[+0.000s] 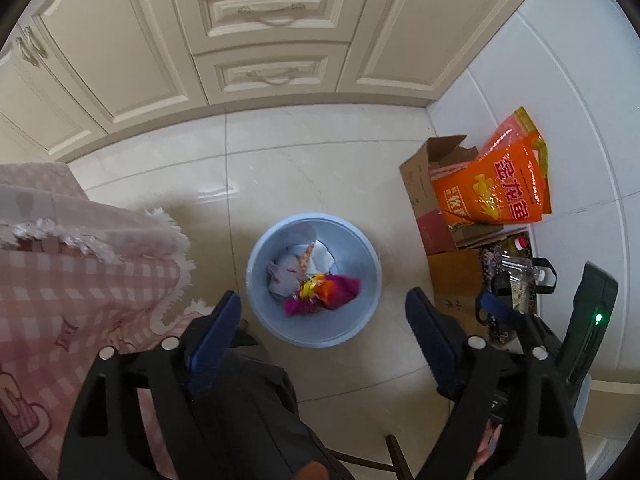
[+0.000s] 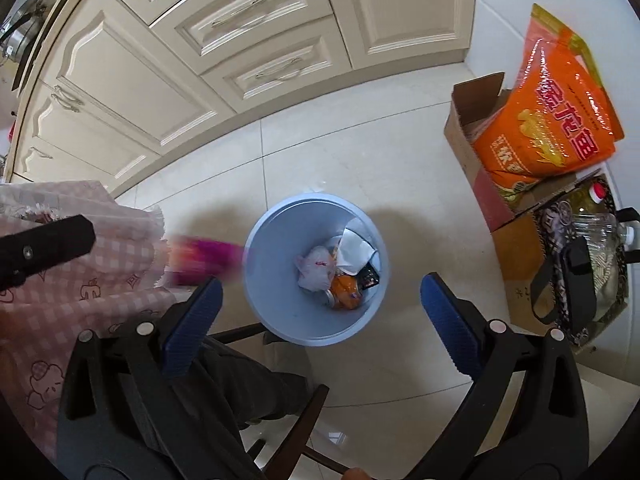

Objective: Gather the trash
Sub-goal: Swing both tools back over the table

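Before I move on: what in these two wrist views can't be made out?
- Magenta and orange wrapper: right wrist view, motion-blurred beside the round light-blue plastic bin; its shape and print are unreadable.
- Bin bottom: both views, covered by crumpled white paper and other wrappers.
- Open brown cardboard box: left wrist view, inside hidden by the orange printed bag.
- Clear plastic bottle: right wrist view, partly behind a black strap.

Black frames, ribbed blue pads (image 1: 214, 328), silver screws (image 2: 145, 328), dark grey trousers (image 1: 248, 408).

bright daylight, fisheye warp, motion blur
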